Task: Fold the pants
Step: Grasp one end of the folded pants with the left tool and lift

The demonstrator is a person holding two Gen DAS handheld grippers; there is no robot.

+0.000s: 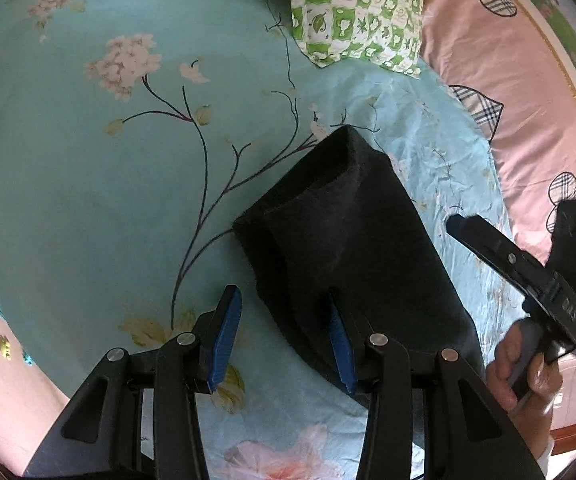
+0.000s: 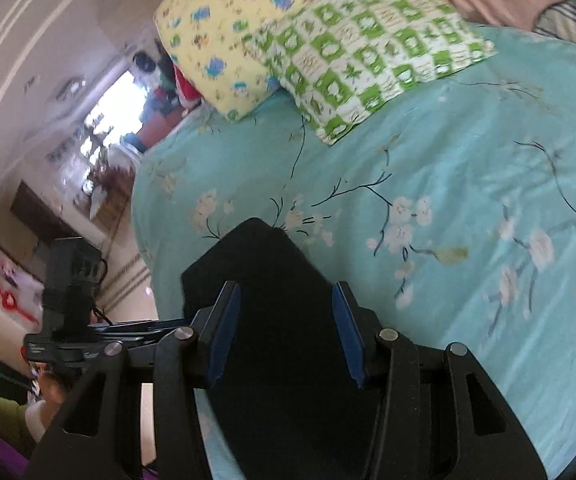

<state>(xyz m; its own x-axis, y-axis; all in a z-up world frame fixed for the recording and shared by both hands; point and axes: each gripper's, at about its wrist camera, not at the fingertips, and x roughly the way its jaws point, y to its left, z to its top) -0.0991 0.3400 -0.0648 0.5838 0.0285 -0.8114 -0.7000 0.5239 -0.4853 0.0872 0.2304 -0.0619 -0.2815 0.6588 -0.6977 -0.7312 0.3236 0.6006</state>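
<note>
Lying folded on the turquoise floral bedsheet (image 1: 87,208), the black pants (image 1: 352,232) formed a compact dark stack with one corner pointing toward the far pillows. The left gripper (image 1: 283,336) hovered over the near left edge of the stack with its blue pads (image 1: 225,336) set well apart; the right-hand pad overlapped the fabric in the left wrist view, while the left-hand pad stood over bare sheet, and nothing was clamped between them. The right gripper (image 2: 285,332) was positioned above the near part of the pants (image 2: 263,320), its blue pads (image 2: 348,336) likewise spread apart with dark fabric visible between them; contact with the cloth could not be determined. In the left wrist view, the right gripper body (image 1: 528,276) appeared at the right, held by the right hand (image 1: 524,376) beside the stack. A green checked pillow (image 1: 360,12) rested at the far side of the bed, partly overlapping a yellow printed pillow (image 2: 223,28). A pink quilt (image 1: 500,80) with plaid heart shapes lay along the far right edge of the sheet.
</note>
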